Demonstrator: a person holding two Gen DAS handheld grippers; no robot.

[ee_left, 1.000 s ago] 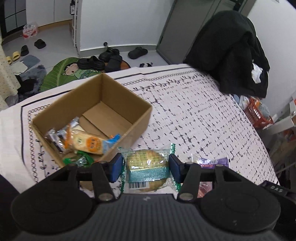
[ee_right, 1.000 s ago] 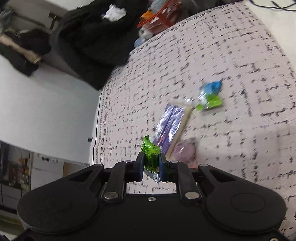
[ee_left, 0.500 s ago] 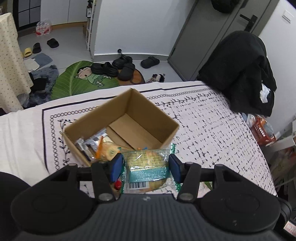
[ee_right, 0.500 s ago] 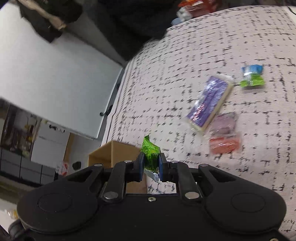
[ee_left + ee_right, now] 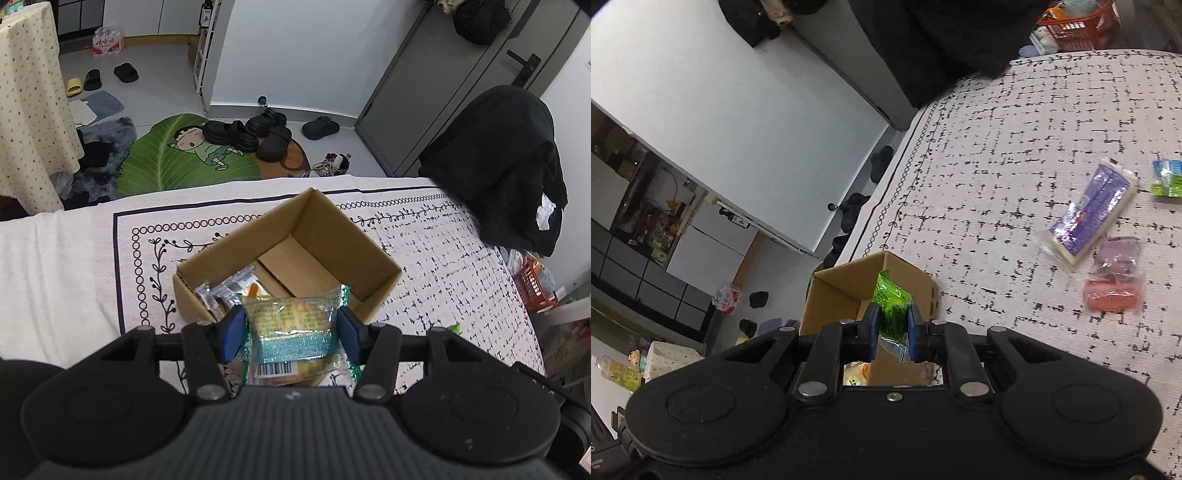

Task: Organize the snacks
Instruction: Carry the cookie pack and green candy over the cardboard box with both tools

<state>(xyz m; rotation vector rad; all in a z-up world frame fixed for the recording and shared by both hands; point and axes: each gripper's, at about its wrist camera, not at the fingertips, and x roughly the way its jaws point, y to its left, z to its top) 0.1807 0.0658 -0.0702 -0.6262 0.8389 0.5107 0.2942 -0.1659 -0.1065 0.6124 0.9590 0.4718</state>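
Holding a clear-wrapped bread packet by its sides, the left claw hangs at the near edge of the cardboard box on the desk; let go here, the packet may catch the rim and fall outside. The right claw pinches a slippery green packet by one end beside the box, where it could slide free or bump the other load.

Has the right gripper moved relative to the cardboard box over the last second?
Yes. The right gripper, shut on the green packet, has swung toward the cardboard box, which has come into view right behind its fingers.
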